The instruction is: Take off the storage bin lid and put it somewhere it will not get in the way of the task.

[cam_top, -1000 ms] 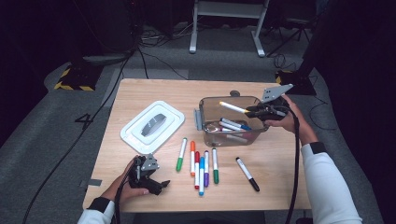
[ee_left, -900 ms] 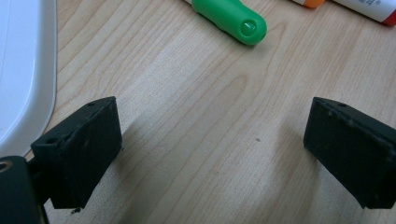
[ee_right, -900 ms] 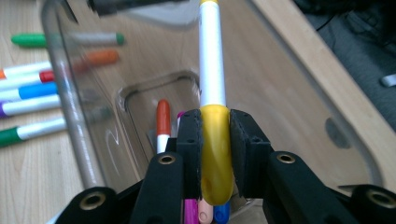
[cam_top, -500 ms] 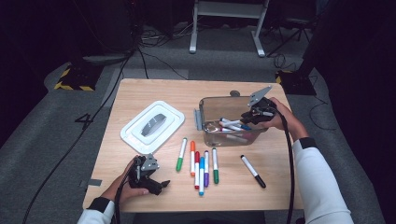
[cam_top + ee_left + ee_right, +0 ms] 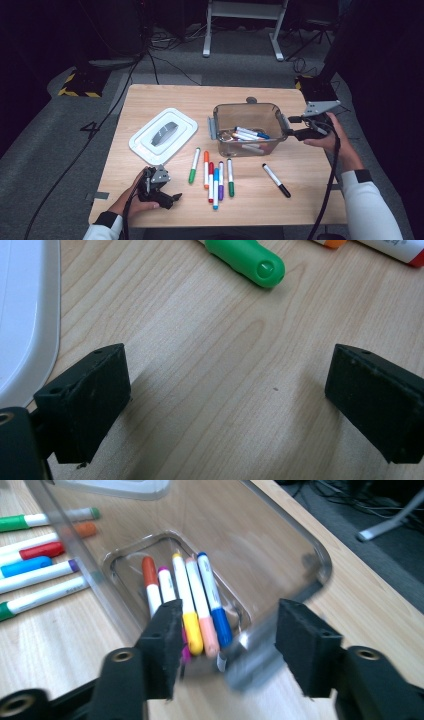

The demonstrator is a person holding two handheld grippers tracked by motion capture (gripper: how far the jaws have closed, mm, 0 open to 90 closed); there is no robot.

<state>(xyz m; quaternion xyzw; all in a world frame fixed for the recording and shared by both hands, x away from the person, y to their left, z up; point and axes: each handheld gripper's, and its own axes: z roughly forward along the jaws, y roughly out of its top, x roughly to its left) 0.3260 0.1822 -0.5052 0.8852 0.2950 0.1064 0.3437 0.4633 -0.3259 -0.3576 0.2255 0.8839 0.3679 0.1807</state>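
A clear plastic container (image 5: 247,131) in the middle of the table holds several markers (image 5: 192,605). My right gripper (image 5: 296,128) sits just off its right end, level with the rim. Its jaws have just been opening and now stand open with nothing between them (image 5: 230,620). In front of the container, several coloured markers (image 5: 215,175) lie in a row. A black marker (image 5: 276,180) lies alone to their right. At the front left, my left gripper (image 5: 170,197) rests open over bare wood (image 5: 230,400), with a green marker's cap (image 5: 250,265) just ahead of it.
A white lid (image 5: 164,135) lies left of the container, and its edge (image 5: 25,315) shows beside my left jaw. The table's right edge is close behind my right hand. Cables and stand legs cover the dark floor beyond the far edge.
My right gripper held a marker over the container, dipped toward it, then drew back to the right with its jaws open. That marker now lies inside. The left gripper kept still.
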